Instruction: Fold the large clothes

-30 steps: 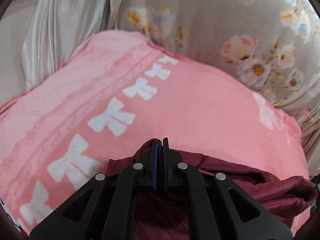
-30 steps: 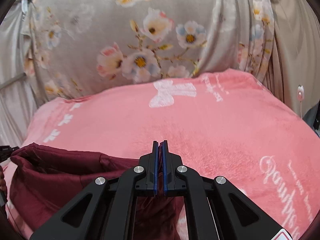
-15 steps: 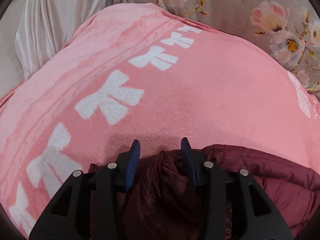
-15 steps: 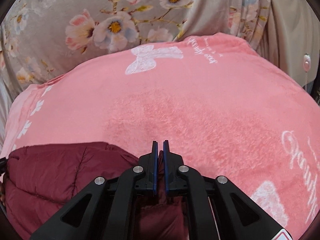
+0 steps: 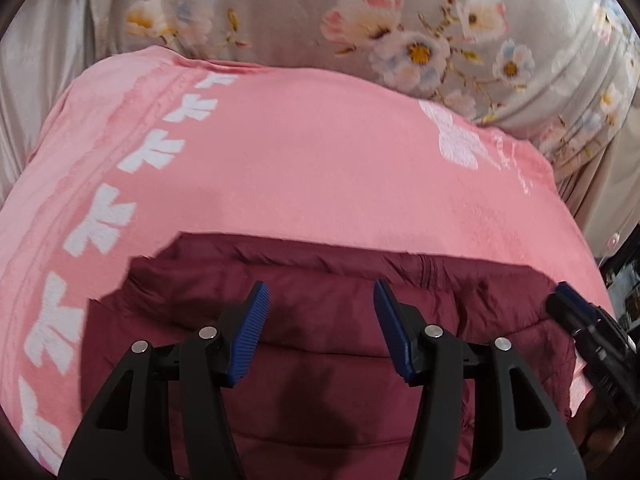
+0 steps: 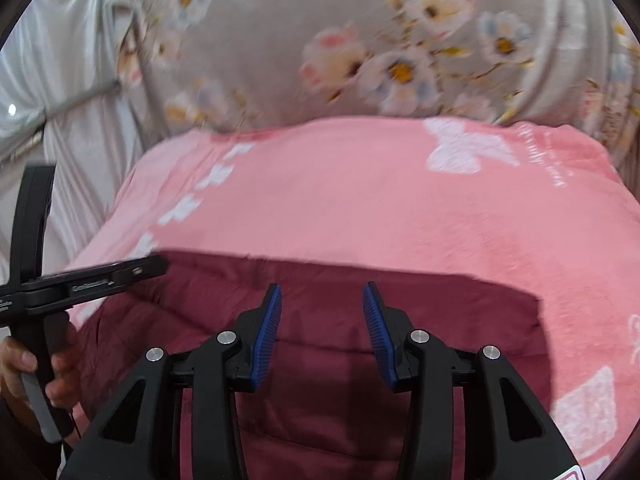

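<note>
Bed surface was a pink blanket [image 5: 320, 168] with white bow prints; a floral curtain [image 5: 400, 20] hung behind it. The jacket [image 5: 328, 288], maroon and quilted, lay on the near part of the blanket as a fairly flat, roughly rectangular bundle with a straight far edge, seen in both wrist views.

Progress, judged from shape alone: at least one fold looked done, as the far edge read as a doubled layer. The left corner was ragged and uneven. Sleeves not visible, so I could not tell whether they were tucked in. Likely left: squaring up, perhaps one more fold.

Left gripper [image 5: 320, 312] sat above the jacket, jaws wide, nothing between them. Right gripper [image 6: 322, 312] likewise, jaws wide and empty. Person's left hand [image 6: 24, 368] visible on its handle.
</note>
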Motion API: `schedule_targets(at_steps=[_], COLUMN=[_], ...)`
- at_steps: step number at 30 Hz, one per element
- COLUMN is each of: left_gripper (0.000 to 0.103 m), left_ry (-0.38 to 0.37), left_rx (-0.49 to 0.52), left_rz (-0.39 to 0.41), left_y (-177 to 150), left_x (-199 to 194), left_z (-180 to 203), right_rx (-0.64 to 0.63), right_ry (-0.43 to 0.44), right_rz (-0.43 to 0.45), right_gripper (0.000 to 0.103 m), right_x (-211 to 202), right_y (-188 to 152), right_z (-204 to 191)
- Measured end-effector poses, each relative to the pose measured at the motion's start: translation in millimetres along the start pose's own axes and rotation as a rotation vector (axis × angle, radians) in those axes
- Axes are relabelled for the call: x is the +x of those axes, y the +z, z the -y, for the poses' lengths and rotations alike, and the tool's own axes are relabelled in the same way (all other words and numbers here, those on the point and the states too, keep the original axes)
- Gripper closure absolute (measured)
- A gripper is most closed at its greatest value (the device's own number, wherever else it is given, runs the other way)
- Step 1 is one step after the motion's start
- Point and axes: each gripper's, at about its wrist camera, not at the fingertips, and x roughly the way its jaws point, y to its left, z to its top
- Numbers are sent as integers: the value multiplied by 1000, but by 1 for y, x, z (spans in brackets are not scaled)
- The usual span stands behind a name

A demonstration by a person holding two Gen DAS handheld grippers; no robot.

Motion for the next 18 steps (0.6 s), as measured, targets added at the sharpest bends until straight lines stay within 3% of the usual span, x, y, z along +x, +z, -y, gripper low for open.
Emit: schedule_targets(at_steps=[5,7,9,14,18], left_gripper=[50,50,51,50,50], left_ry=[29,49,60,83,111], left_rx=[2,3,1,-1,-13], left_rz=[-38,-54,-65,-58,-62], left_y=[-8,-8,-7,4,4], left_x=[26,39,48,58,74], left_z=[5,3,1,2,0], right_rx=[-15,-3,-3,-58,-54], right_ry=[-36,-51,-43,-97,-108], right_rz=[-109,-143,-162,-78,-130], right_gripper=[61,70,97,99,100], right_x=[46,61,68,61,87], right_y=[-8,-11,-11,9,5], right_z=[-12,-7,-5,-18,-14])
